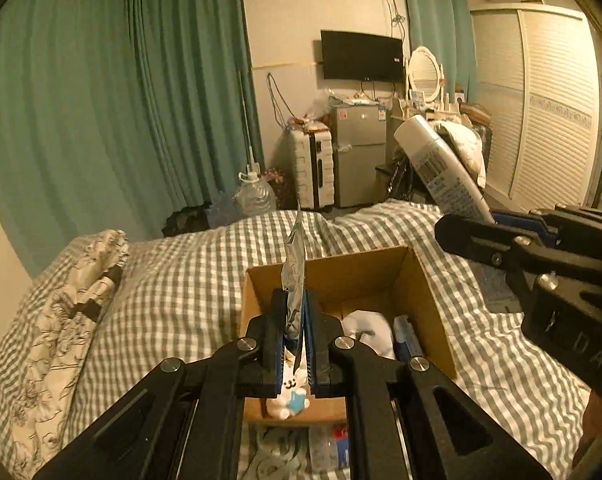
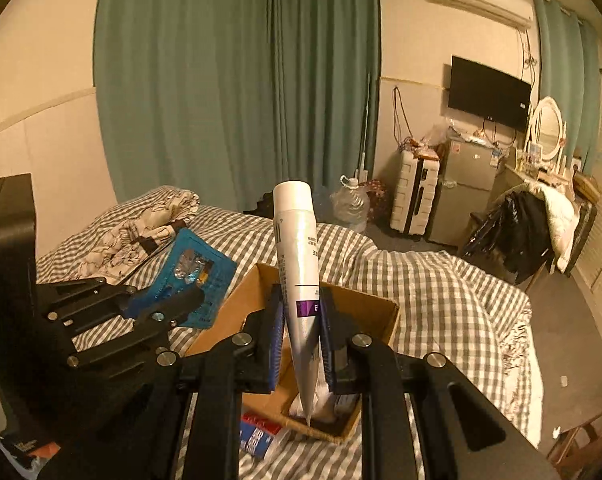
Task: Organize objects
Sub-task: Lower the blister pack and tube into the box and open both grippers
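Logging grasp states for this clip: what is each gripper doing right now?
Left gripper: shut on the blue foil packet, held over the cardboard box.
Right gripper: shut on the white tube, cap end up.

Both grippers are matte black plastic with angular linkage arms. The left gripper point(image 1: 294, 332) has blue ribbed pads on its fingers point(image 1: 276, 336) and round silver screw heads behind them. The right gripper point(image 2: 301, 336) shows the same blue pads and silver screws.
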A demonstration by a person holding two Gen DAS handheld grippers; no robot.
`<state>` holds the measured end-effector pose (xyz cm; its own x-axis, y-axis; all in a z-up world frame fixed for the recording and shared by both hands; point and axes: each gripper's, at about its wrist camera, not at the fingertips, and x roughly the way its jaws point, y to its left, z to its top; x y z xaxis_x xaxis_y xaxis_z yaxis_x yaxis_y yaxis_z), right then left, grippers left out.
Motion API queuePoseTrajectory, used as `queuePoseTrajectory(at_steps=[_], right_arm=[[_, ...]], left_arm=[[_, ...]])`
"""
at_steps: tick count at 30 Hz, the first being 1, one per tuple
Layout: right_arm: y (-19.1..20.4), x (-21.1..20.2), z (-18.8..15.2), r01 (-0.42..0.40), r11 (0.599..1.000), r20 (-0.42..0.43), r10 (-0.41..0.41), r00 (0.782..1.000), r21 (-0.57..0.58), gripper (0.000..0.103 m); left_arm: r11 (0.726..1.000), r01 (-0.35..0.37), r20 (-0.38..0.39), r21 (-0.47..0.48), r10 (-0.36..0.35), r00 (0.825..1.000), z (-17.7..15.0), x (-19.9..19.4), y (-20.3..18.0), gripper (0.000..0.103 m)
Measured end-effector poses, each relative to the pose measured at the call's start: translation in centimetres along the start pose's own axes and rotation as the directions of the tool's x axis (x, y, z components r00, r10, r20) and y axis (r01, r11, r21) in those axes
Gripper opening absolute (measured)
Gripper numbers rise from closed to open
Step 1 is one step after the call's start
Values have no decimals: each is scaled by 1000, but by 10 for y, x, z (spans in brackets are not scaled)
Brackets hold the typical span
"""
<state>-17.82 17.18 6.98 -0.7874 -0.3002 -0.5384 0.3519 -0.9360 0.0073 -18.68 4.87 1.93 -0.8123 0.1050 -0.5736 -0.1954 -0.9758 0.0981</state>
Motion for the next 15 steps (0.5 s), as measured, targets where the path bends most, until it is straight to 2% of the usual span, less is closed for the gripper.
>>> queuePoseTrajectory(at_steps=[7, 13, 14, 15], right_arm=[[-21, 69, -29, -5, 999, -104, 10, 995, 45, 15], [-39, 98, -48, 5, 996, -154, 9, 988, 90, 19], [-43, 97, -49, 15, 995, -154, 0, 988, 98, 27], [-45, 95, -49, 23, 995, -148, -8, 989, 102, 34]], left_arm=[[1000, 29, -98, -8, -29, 995, -21, 64, 1, 8], [997, 63, -136, -50, -69, 988, -32, 83, 7, 12], [997, 63, -141, -47, -69, 988, -33, 82, 7, 17], [998, 54, -144, -41, -59, 988, -33, 80, 6, 30]])
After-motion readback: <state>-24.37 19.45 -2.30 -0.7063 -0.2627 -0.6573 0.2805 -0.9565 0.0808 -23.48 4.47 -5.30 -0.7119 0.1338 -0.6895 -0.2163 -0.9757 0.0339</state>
